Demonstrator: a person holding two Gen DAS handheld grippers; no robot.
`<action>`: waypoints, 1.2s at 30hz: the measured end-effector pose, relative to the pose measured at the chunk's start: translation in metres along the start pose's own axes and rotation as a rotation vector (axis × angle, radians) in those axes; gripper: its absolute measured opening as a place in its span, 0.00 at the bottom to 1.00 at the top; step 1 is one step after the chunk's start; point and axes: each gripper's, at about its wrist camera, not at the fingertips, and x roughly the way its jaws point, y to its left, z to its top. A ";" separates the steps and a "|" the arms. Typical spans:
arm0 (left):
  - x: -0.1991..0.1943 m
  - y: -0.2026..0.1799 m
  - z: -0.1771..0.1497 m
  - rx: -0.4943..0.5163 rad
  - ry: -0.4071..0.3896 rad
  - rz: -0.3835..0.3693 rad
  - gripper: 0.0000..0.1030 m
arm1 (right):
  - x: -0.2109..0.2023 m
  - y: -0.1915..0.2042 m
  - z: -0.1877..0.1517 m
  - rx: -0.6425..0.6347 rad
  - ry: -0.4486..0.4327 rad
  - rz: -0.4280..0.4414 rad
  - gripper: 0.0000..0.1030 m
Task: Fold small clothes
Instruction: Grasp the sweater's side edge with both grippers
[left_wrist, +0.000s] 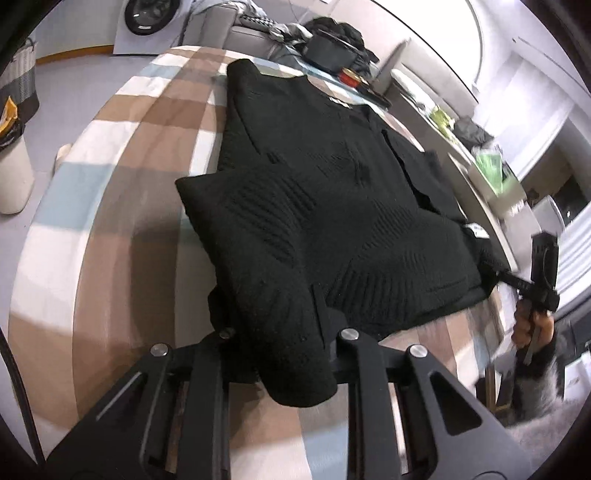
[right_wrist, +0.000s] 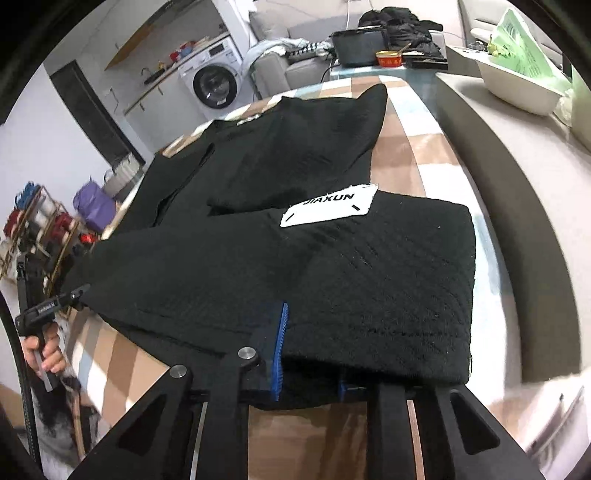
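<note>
1. A black knit sweater (left_wrist: 332, 192) lies spread on a tabletop covered with a checked cloth (left_wrist: 122, 155) of brown, white and pale blue squares.
2. The knit is thick, with ribbed bands and raised diagonal lines worked into the fabric; its collar end lies toward the far edge of the tabletop.
3. The hem end nearest the cameras is lifted and doubled back over the body, so a thick folded layer sits on top of the flat part.
4. In the right wrist view a white label (right_wrist: 328, 209) printed "JIAXUN" shows on the turned-over fabric, near the middle of the garment.
5. The left tool (left_wrist: 280, 354) is clamped on a bunched corner of the sweater; the cloth drapes over and between its fingers and hangs toward the camera.
6. The right tool (right_wrist: 314, 365) grips the other near corner, with a blue ridged pad (right_wrist: 279, 350) pressed against the folded edge; the second finger is hidden under the fabric.
7. Each view catches the opposite tool at its edge, held in a bare hand (right_wrist: 46, 354) at the sweater's side.
8. Behind the tabletop stand a washing machine (right_wrist: 214, 83), a grey sofa with dark clothes piled on it (right_wrist: 402, 22), and a red tin (right_wrist: 388, 58).
</note>
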 end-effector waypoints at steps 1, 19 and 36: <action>-0.003 -0.002 -0.005 0.004 0.012 -0.002 0.17 | -0.006 0.000 -0.006 -0.009 0.023 -0.006 0.20; -0.054 -0.005 -0.022 -0.013 0.003 -0.060 0.19 | -0.074 -0.046 -0.016 0.162 -0.128 0.081 0.42; -0.044 -0.002 -0.022 -0.065 0.009 -0.127 0.19 | -0.067 -0.046 -0.012 0.242 -0.192 0.147 0.42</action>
